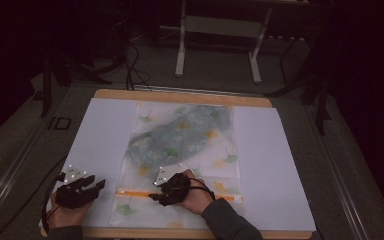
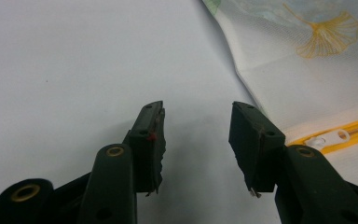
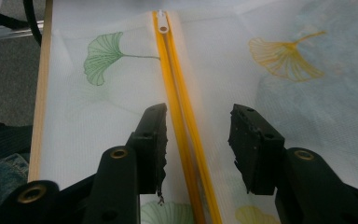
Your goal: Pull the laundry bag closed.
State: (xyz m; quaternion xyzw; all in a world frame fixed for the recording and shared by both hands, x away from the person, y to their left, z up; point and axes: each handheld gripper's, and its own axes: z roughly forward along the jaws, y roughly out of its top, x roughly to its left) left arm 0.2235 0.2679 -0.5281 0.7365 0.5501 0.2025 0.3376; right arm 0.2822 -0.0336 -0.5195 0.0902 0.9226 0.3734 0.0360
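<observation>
A flat mesh bag [image 1: 180,160] printed with ginkgo leaves lies in the middle of the counter [image 1: 290,165], spread on white sheeting so its whole face is easy to reach. An orange zipper [image 1: 135,192] runs across the bag's near end, and its white pull [image 3: 162,24] sits at the end of the track toward the person's left, so the bag looks zipped shut. Inside, a blue-green cloth [image 1: 185,132] shows through the mesh and takes up the far half; it is probably folded fabric, though the dim high view leaves its exact shape unclear. The right claw [image 3: 198,140] hangs low over the zipper with its jaws wide apart and nothing between the pads, the orange track running straight up between them, a stance that suits lining up on the zipper before working along it toward the pull. The left claw [image 2: 196,140] is also spread open and empty, resting over bare white sheet just beside the bag's left edge, with the pull close off its right jaw. My guess is that it waits there to pin the bag's corner or take the pull.
</observation>
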